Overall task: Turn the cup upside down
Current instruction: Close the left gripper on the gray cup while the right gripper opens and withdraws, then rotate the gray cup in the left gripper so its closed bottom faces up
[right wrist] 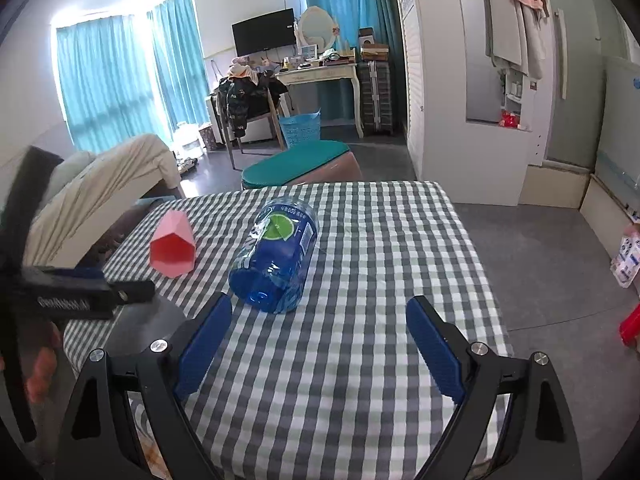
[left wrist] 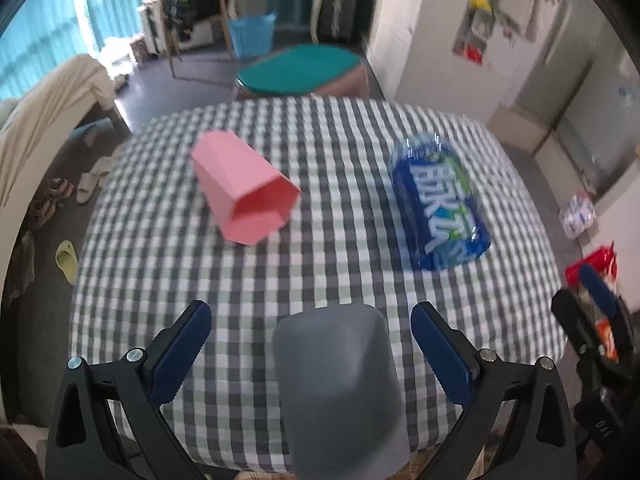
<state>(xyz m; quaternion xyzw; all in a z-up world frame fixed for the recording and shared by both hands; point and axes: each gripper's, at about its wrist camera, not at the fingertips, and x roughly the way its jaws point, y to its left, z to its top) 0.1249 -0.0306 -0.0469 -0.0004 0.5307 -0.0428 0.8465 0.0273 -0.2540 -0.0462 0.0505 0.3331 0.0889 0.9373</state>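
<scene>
Left tool point(left wrist: 312, 308): spread wide, blue ribbed pads point(left wrist: 182, 354) on black arms, pinching nothing. Straddles a gray cup point(left wrist: 340, 384) that sits between the two pads, apart from both. Matte, smooth, rounded at the shoulders, widening toward the camera; near end cut off by the lower edge of the picture, so mouth up or mouth down cannot be told. In the right wrist view only a dark gray rounded patch at the counter's near left corner, half hidden behind the left tool's black body.

Right tool point(right wrist: 320, 300): likewise spread, nothing between its pads but bare checked cloth point(right wrist: 360, 264). Hangs over the near edge of the counter point(right wrist: 460, 240), with a blue bottle point(right wrist: 276, 256) just beyond its left pad. Shows in the left wrist view only as a blurred black and blue sliver at the right edge.

Farther out, a pink cup point(left wrist: 244, 192) lying on its side on the cloth, well apart from both tools and from the bottle. Faceted walls, angular rim, mouth turned toward the cameras; redder inside in the right wrist view. Bottle also on its side, clear blue plastic, white lettering on its label in the left view, a green round mark in the right view.

Left wrist view smeared throughout, far room hard to read; right view sharp.
</scene>
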